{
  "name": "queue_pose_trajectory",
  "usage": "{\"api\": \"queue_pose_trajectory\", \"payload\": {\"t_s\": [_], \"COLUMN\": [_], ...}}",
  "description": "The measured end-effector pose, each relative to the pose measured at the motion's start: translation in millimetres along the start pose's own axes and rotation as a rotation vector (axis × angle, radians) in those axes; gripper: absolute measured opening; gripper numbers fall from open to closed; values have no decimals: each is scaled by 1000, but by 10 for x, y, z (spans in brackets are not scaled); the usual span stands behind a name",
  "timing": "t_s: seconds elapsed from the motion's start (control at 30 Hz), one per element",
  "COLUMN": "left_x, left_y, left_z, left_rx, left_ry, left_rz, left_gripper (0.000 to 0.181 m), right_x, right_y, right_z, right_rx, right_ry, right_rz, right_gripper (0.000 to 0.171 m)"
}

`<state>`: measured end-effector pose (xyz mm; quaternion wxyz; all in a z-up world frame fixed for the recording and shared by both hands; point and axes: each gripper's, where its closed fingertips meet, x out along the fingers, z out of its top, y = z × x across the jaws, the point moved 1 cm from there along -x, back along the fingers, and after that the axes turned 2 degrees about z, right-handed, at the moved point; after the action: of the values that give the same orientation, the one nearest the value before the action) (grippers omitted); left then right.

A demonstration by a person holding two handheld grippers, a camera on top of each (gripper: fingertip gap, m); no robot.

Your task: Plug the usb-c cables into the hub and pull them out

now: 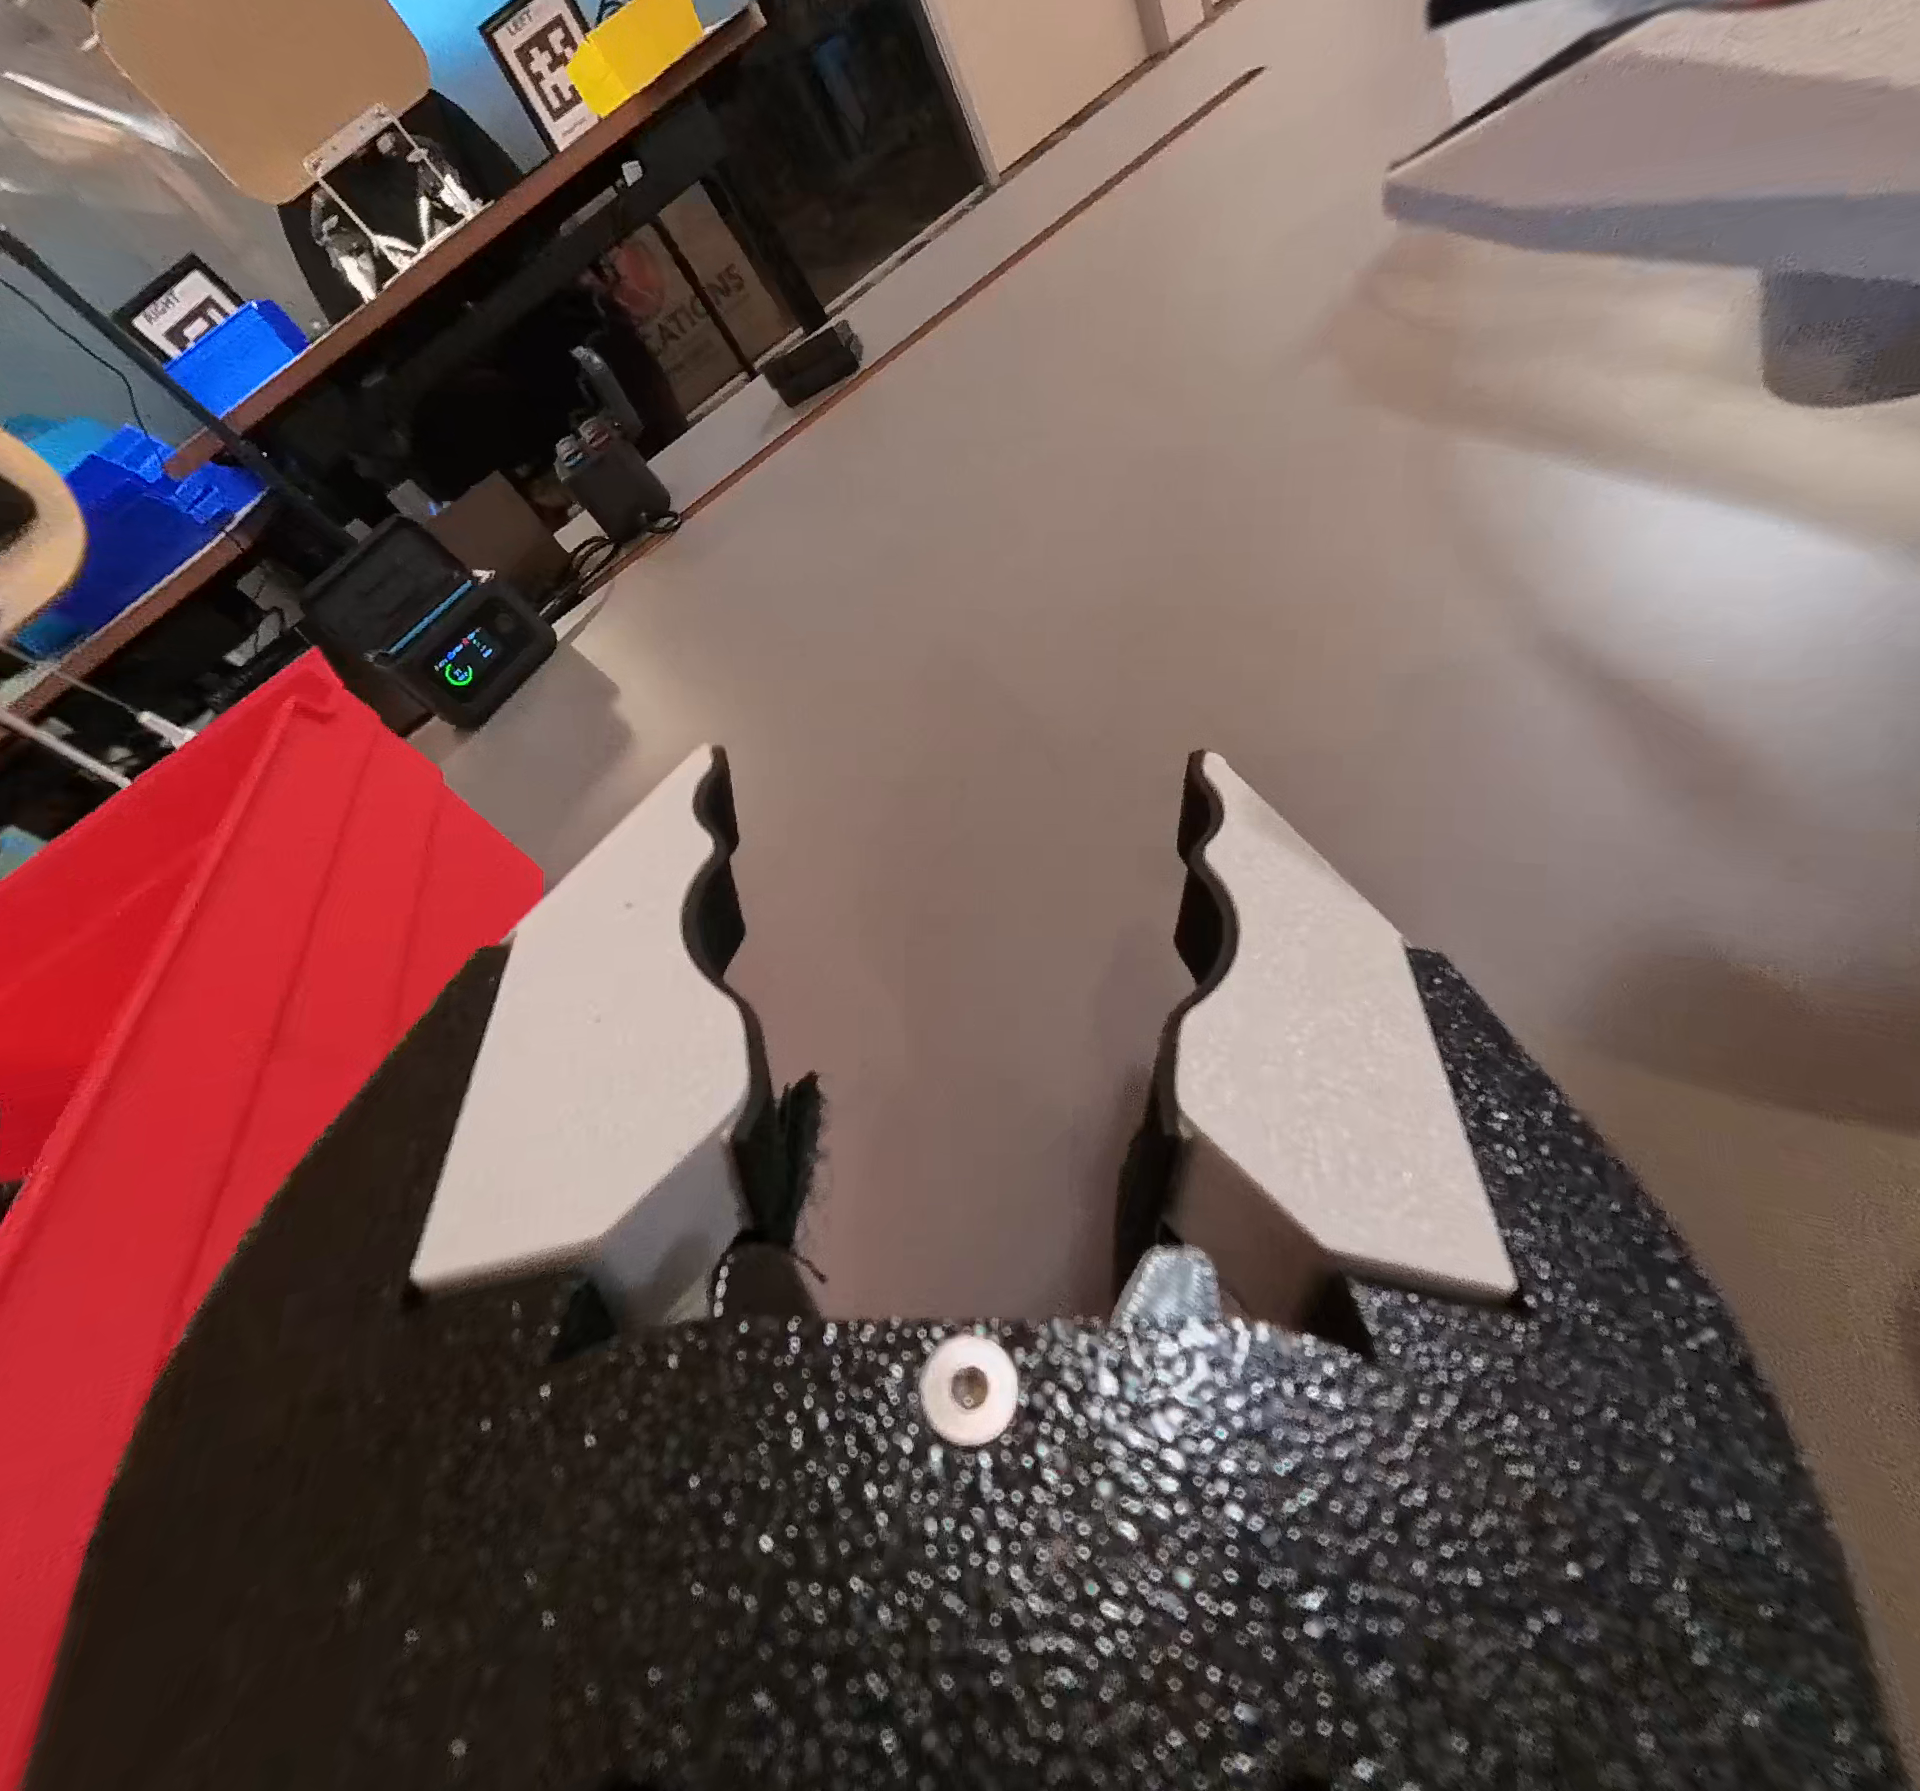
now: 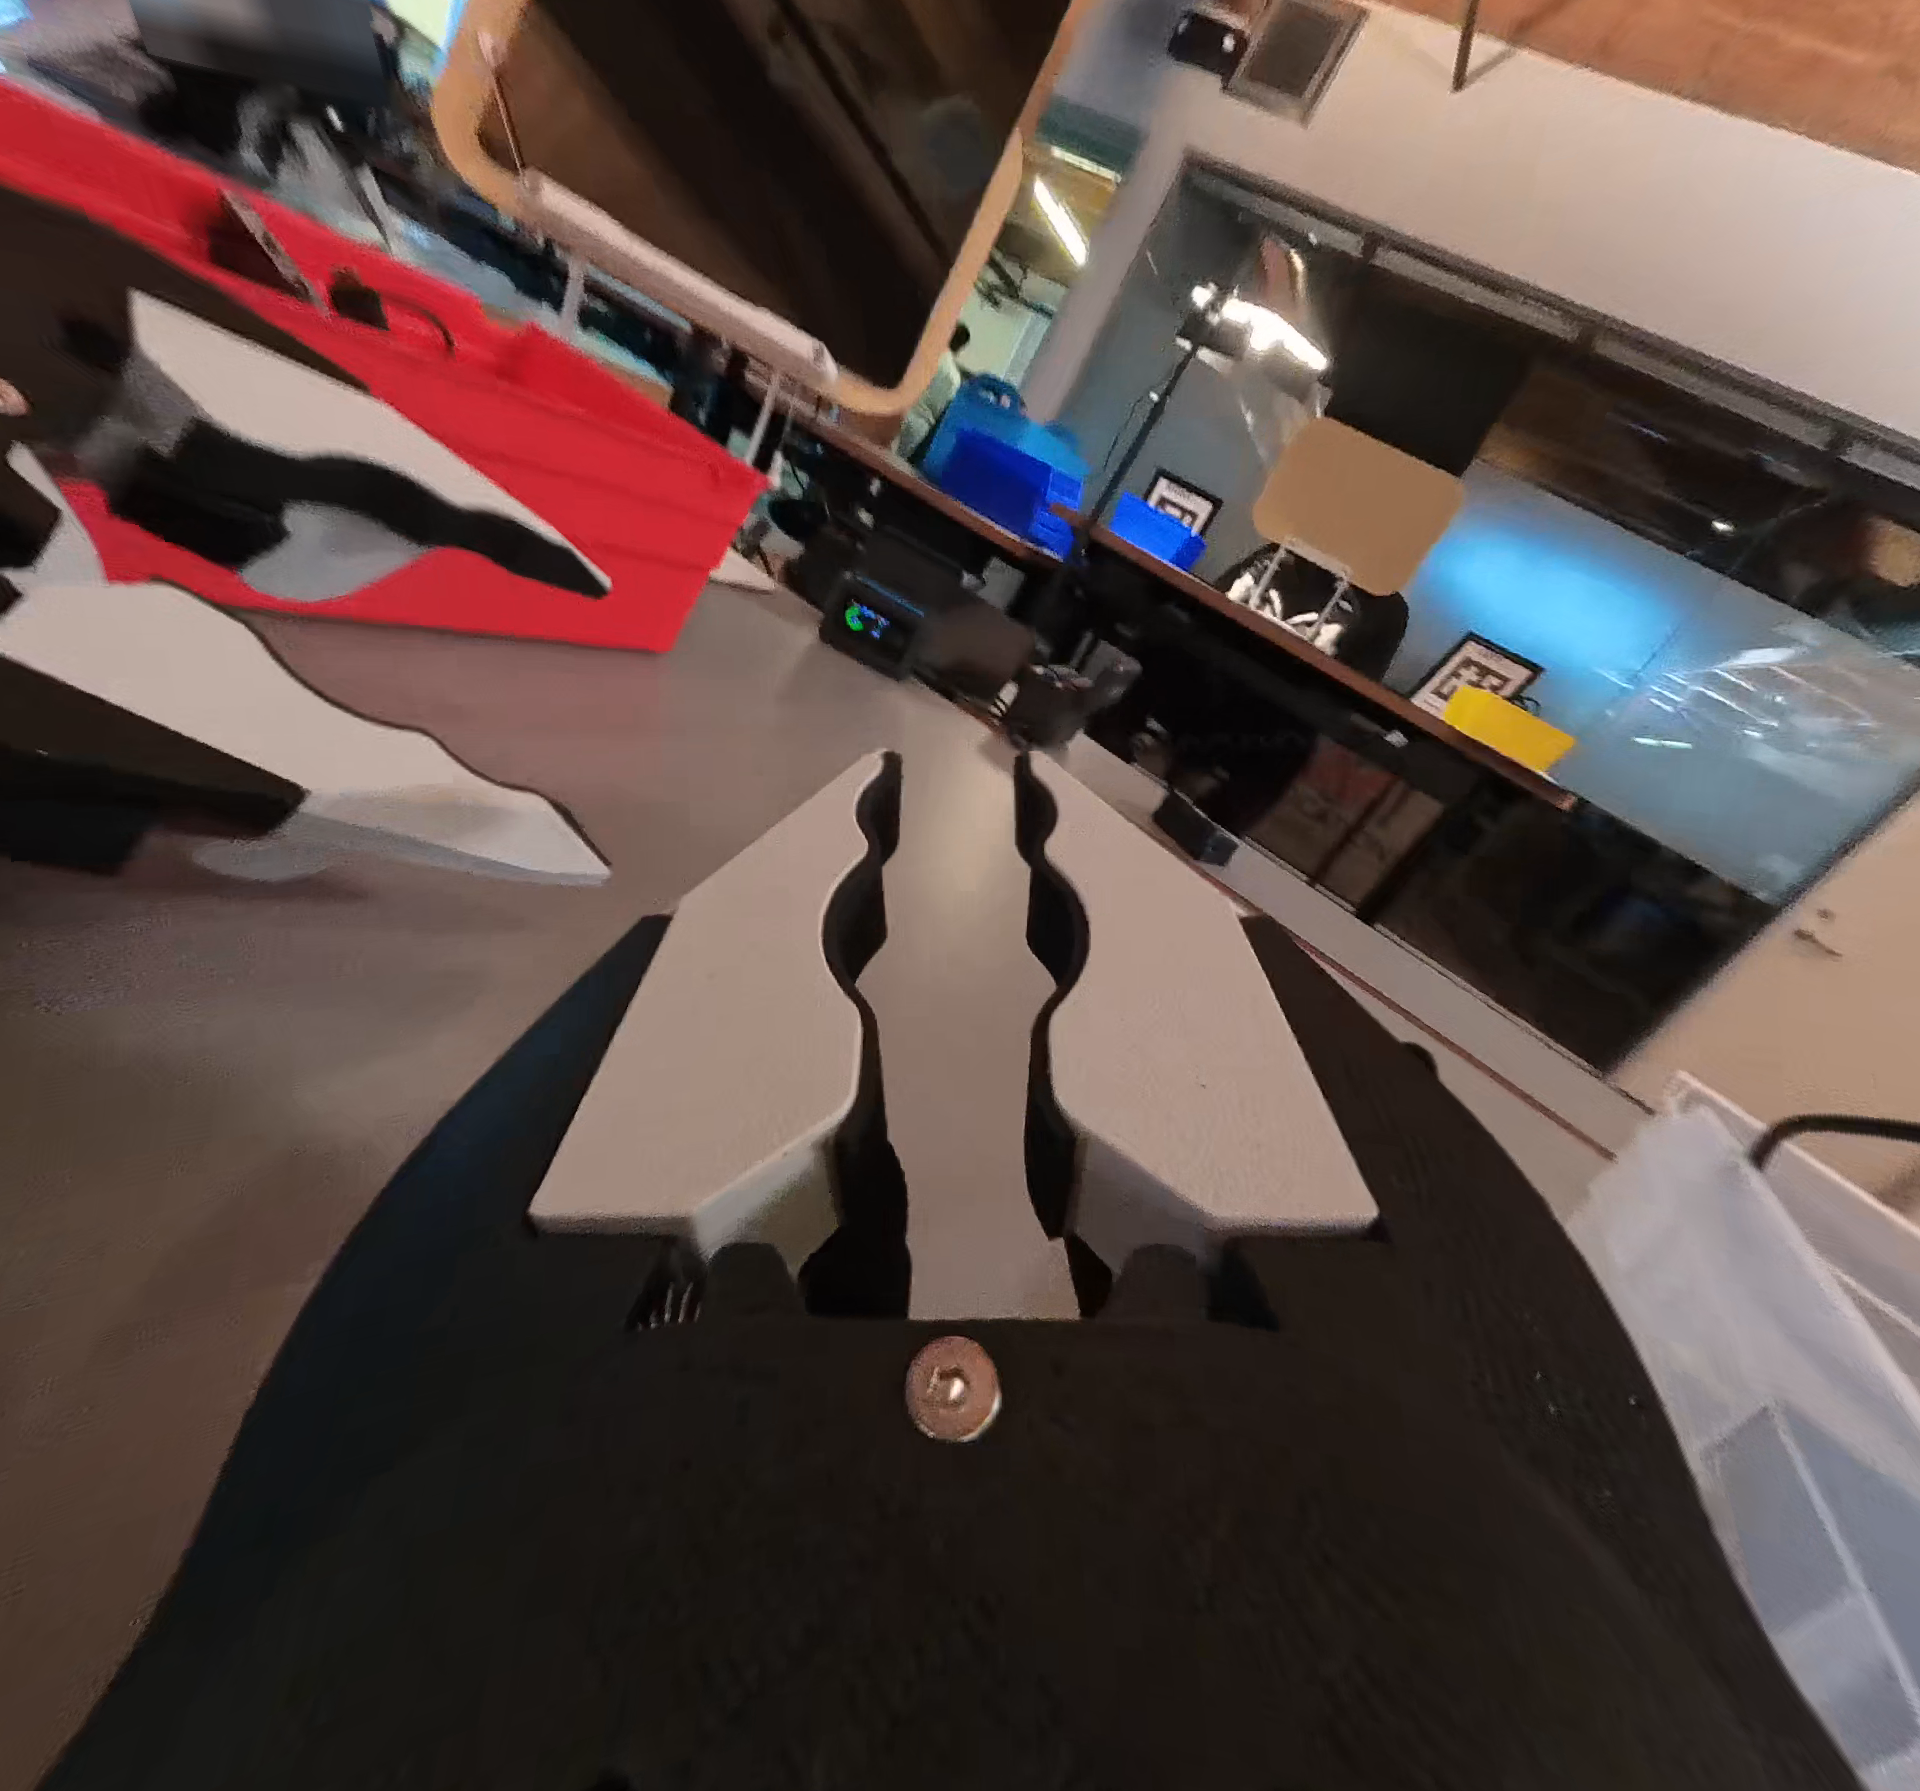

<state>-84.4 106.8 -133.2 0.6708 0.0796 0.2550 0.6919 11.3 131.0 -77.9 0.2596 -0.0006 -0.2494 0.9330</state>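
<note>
No hub or usb-c plug shows clearly in either view. My left gripper point(image 1: 956, 765) is open wide and empty, low over the grey table point(image 1: 1039, 546). It also shows in the right wrist view point(image 2: 608, 733) at the left, jaws apart. My right gripper point(image 2: 956, 765) is open by a narrow gap with nothing between its fingers, and the table shows through the gap. In the left wrist view it is a blurred shape point(image 1: 1662, 141) at the upper right. A thin black cable point(image 2: 1829, 1130) runs behind a clear plastic bag point(image 2: 1766, 1378) at the right.
A red bin point(image 1: 208, 962) stands at the left of the table; it also shows in the right wrist view point(image 2: 540, 463), with small dark items inside. A black power unit with a lit screen point(image 1: 447, 635) sits at the table's far edge. Desks with blue and yellow bins stand beyond.
</note>
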Motion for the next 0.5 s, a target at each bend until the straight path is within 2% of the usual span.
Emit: {"api": "queue_pose_trajectory", "payload": {"t_s": [0.13, 0.23, 0.37, 0.43, 0.5], "left_x": [-83, -317, -601, -635, -588], "left_y": [-73, 92, 728, 1049, 1505], "left_z": [133, 441, 743, 733, 579], "left_rx": [9, 7, 36, 117, 190], "left_ry": [-49, -141, -199, -162, -49], "left_rz": [-39, -24, 65, 59, 112], "left_gripper": [85, 85, 75, 70, 65], "right_x": [38, 27, -3, -2, 7], "right_y": [19, -7, -43, -47, -49], "right_z": [-62, -69, -39, -47, -66], "right_rx": [-20, 6, 52, 67, 77], "right_ry": [39, 40, 16, 18, 30], "right_rz": [5, 0, -3, 1, 3], "right_gripper": [18, 18, 18, 18, 18]}}
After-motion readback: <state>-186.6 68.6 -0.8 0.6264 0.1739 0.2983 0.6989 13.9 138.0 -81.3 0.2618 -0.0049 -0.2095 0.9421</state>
